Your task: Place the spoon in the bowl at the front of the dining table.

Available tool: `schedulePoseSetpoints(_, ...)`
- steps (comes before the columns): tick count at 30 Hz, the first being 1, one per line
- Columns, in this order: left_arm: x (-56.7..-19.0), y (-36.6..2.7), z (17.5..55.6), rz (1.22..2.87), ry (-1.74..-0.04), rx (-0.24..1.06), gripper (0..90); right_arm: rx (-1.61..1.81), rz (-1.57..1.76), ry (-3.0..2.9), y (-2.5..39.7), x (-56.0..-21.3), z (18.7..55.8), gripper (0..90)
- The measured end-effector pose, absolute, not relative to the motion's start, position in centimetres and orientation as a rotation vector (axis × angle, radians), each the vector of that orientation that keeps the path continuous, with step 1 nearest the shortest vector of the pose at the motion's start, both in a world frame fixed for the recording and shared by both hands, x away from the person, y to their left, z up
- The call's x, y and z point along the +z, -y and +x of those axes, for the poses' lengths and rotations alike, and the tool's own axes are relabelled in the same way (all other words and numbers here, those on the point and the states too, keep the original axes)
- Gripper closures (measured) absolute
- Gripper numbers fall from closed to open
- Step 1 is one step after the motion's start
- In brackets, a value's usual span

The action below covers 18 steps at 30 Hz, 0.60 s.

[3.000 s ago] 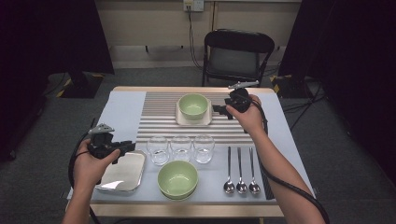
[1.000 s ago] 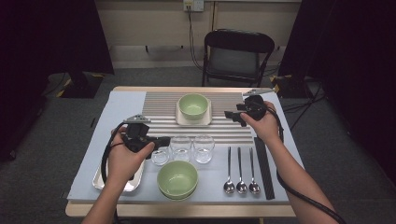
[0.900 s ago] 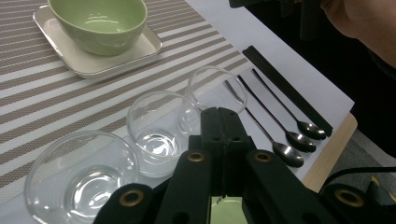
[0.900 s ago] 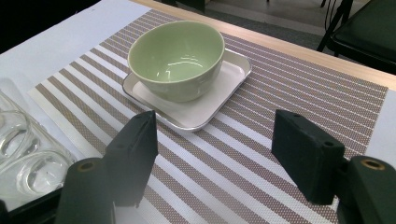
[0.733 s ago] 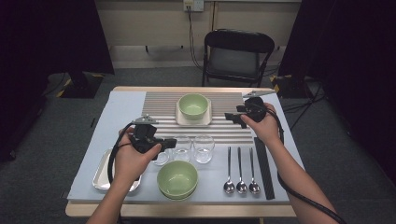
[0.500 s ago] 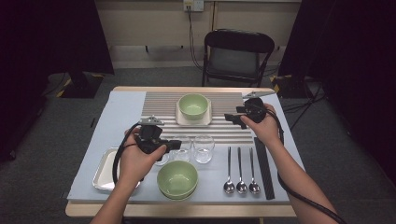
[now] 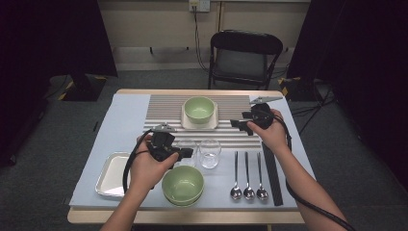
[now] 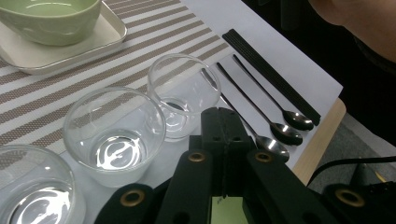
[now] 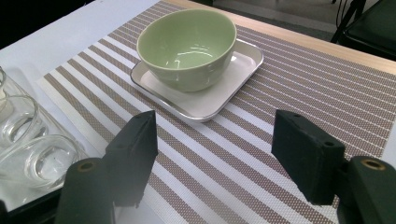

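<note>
The left gripper, jaws pressed together, hovers over clear round glass tumblers; the right gripper gapes near the pale-green ceramic bowl.

- The right gripper hangs low over a brown-and-white striped placemat, its two black jaws set wide apart with nothing between them.
- Straight ahead of the jaws, a pale green bowl sits on a small white square plate; the plate rests on the placemat, apart from both jaws.
- Bowl and plate lie slightly toward the left-hand jaw.
- To the left of that jaw, clear drinking glasses stand close together at the frame's edge, just off the placemat on a pale blue table cover.
- Beyond the placemat, a strip of the wooden table edge runs across the top right.
</note>
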<state>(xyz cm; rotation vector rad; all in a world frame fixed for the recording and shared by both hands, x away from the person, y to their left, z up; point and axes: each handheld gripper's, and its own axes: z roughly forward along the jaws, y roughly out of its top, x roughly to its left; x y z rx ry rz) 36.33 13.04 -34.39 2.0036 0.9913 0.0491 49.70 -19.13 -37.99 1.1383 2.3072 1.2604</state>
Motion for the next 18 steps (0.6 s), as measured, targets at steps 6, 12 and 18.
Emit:
schedulePoseSetpoints(6,-34.5,-12.6,36.2,2.002,-0.987,0.036,90.0,1.264,1.135,-2.313,19.1,-38.3,49.5,31.1)
schedulePoseSetpoints(12,-34.6,-11.9,36.1,2.011,-0.981,0.027,90.0,1.259,1.136,-2.311,19.2,-38.4,49.4,31.0)
schedulePoseSetpoints(18,-34.6,-11.2,36.0,2.029,-0.972,0.007,90.0,1.271,1.145,-2.309,19.4,-38.5,49.3,30.9)
